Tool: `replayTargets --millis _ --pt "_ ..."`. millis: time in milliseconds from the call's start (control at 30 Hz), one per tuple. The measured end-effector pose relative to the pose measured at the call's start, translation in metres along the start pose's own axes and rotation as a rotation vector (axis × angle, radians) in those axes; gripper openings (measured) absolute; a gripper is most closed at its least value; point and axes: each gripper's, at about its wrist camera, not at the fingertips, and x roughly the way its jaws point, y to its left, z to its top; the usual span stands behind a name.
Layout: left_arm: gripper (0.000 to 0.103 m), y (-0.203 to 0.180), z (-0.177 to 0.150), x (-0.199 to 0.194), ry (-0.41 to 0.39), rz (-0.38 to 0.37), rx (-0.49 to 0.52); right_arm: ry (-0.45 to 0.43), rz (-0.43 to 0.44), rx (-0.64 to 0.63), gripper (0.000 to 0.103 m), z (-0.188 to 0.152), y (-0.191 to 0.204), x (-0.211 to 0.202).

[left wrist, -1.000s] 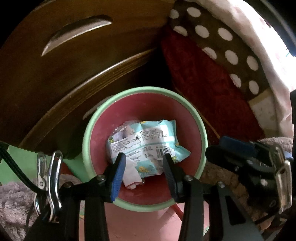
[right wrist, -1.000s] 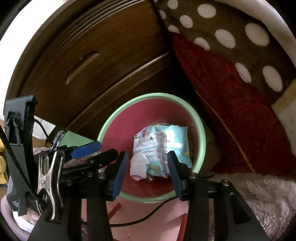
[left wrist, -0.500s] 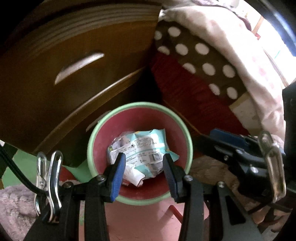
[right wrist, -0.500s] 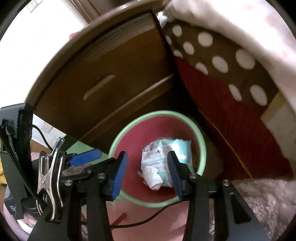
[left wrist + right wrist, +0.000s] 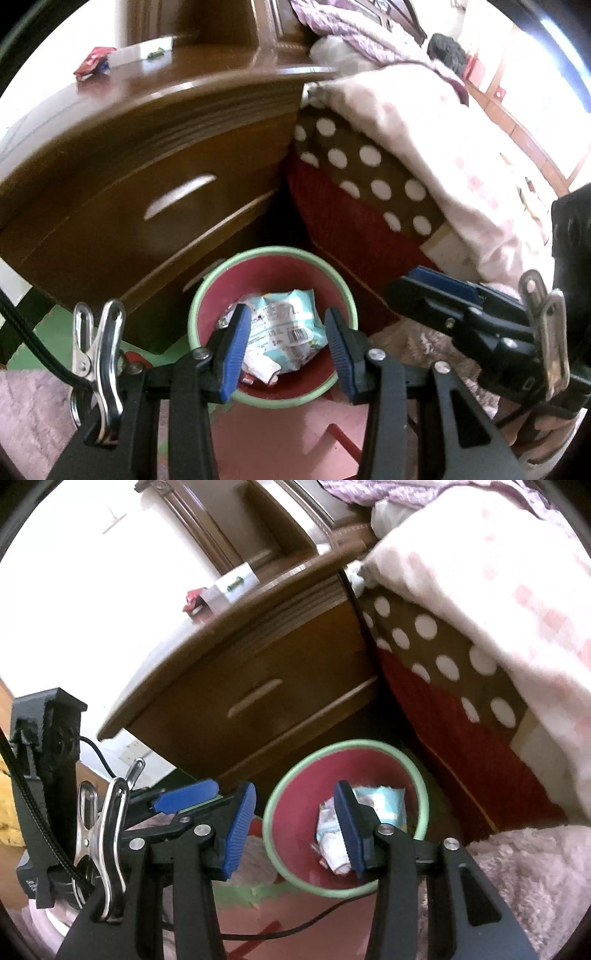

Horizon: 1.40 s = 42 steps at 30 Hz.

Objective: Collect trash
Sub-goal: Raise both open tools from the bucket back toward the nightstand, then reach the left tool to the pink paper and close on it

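Note:
A bin with a green rim [image 5: 273, 251] and red inside stands on the floor between a nightstand and a bed. In it lie a crumpled light-blue wrapper [image 5: 291, 325] and a white scrap [image 5: 264, 365]. My left gripper [image 5: 286, 332] hangs above the bin, open, nothing between its blue pads. In the right wrist view the same bin rim [image 5: 343, 743] and wrapper [image 5: 384, 805] show. My right gripper [image 5: 293, 805] is open and empty over the bin's left edge. A red wrapper [image 5: 90, 66] lies on the nightstand top.
The brown nightstand [image 5: 129, 166] with drawers stands behind the bin. The bed with a polka-dot cover [image 5: 369, 173] and pink blanket [image 5: 424, 122] rises on the right. A white box [image 5: 232, 585] sits on the nightstand top. A fluffy pink rug [image 5: 517, 867] covers the near floor.
Both grippers have risen and tipped upward, staying open and empty. The bin now looks smaller and lower, and the nightstand top with the red wrapper has come into view.

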Motion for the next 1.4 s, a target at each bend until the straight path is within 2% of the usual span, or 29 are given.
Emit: replayTargets --millis 300,533,700,1067,1233,1400 --pt "0.048 0.012 0.013 -0.043 -0.106 0.041 -0.067 -0.072 0.004 -0.117 0.045 0.018 0.029 -0.032" --pt "0.048 0.033 0.04 -0.061 -0.097 0.085 -0.11 -0.132 0.021 -0.175 0.045 0.048 0.049 -0.049" --pt "0.048 0.057 0.066 -0.072 -0.111 0.094 -0.164 -0.136 0.087 -0.171 0.045 0.077 0.056 -0.045" --pt "0.048 0.108 0.135 -0.089 -0.179 0.176 -0.224 -0.14 0.117 -0.276 0.045 0.138 0.091 -0.011" --pt "0.048 0.135 0.173 -0.098 -0.235 0.245 -0.246 -0.146 0.125 -0.318 0.045 0.161 0.109 0.002" --pt "0.048 0.155 0.203 -0.096 -0.252 0.274 -0.26 -0.159 0.137 -0.353 0.046 0.182 0.126 0.014"
